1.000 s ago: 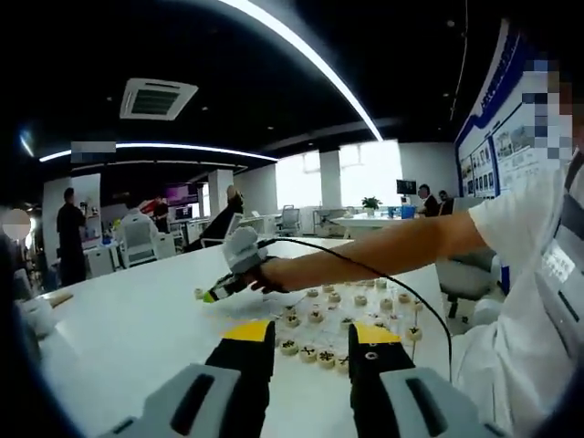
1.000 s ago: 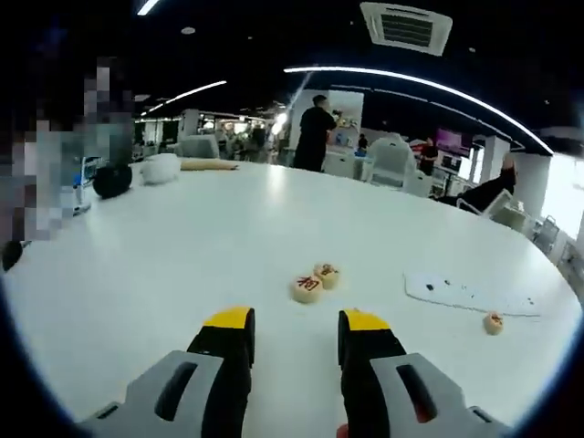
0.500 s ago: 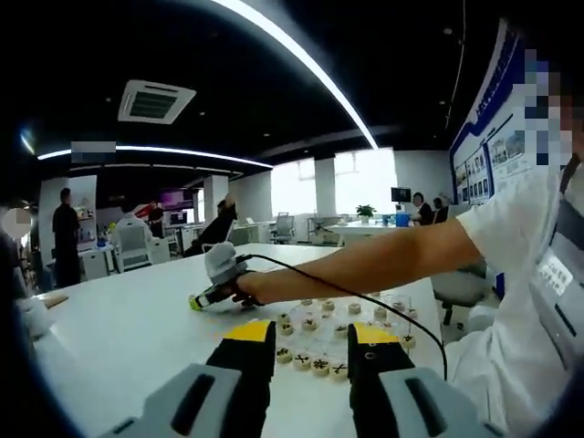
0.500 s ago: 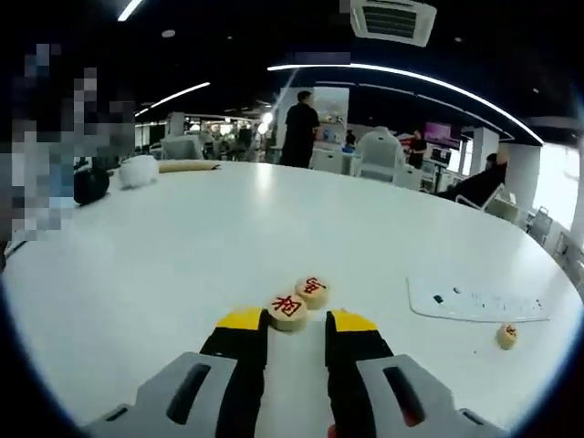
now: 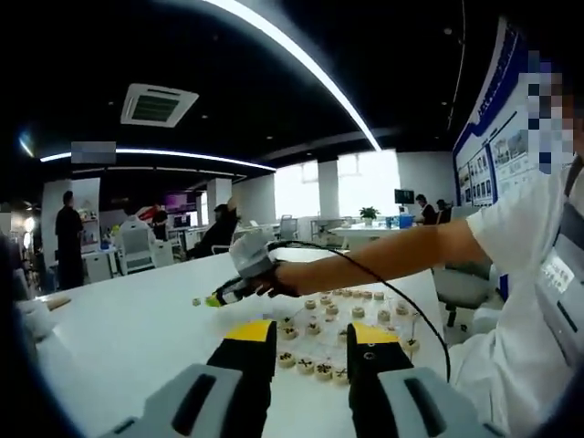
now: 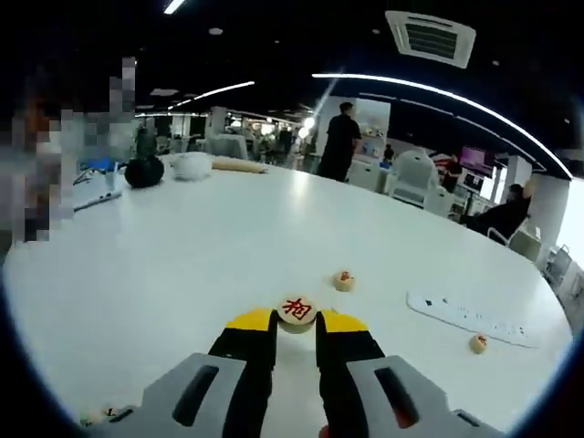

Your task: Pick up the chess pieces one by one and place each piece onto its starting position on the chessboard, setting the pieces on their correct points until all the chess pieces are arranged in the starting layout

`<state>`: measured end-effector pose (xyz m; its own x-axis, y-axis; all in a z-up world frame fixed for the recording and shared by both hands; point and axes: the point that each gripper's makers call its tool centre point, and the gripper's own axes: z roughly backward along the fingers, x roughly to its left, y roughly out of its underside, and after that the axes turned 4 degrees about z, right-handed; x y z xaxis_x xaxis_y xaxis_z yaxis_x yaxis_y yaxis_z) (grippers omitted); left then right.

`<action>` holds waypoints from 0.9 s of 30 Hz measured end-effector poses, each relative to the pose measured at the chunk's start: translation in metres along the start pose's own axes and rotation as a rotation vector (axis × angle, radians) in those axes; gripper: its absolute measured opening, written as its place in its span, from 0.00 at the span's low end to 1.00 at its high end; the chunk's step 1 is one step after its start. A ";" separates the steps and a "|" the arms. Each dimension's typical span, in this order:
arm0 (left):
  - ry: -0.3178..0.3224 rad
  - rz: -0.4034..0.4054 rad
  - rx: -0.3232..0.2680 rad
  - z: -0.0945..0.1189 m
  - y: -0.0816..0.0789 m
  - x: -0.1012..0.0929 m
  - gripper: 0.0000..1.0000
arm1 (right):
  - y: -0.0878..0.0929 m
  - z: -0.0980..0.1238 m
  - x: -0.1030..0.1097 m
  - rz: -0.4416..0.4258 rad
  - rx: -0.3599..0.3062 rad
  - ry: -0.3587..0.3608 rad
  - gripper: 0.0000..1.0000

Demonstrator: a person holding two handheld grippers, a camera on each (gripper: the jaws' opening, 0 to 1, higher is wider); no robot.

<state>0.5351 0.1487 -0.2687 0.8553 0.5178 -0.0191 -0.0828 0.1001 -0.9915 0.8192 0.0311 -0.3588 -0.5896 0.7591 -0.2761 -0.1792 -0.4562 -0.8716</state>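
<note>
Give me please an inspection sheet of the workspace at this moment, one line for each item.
Surface: white table, large and round-edged.
Job's things: one chess piece marked with a red character, clamped in the right claw; two loose pieces on the table; many pieces in rows ahead of the left claw.
Clutter: white power strip; dark object at the far edge.
Grippers: right claw shut on the piece; left claw open, holding nothing.
Cables: black cable along the person's arm.
Surroundings: open office, people standing, ceiling lights.
</note>
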 end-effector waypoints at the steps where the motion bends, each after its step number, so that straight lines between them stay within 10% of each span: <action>1: 0.001 -0.002 0.000 -0.001 0.000 -0.001 0.32 | 0.002 0.018 0.002 -0.006 -0.004 -0.010 0.18; 20: 0.072 -0.048 0.050 -0.016 0.006 -0.031 0.32 | 0.038 0.243 -0.012 -0.161 -0.165 0.024 0.18; 27: 0.064 -0.048 0.041 -0.012 0.004 -0.028 0.32 | 0.075 0.303 -0.010 -0.160 -0.126 0.074 0.19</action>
<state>0.5170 0.1243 -0.2733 0.8894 0.4568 0.0185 -0.0609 0.1585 -0.9855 0.5728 -0.1516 -0.2982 -0.5017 0.8510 -0.1552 -0.1629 -0.2692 -0.9492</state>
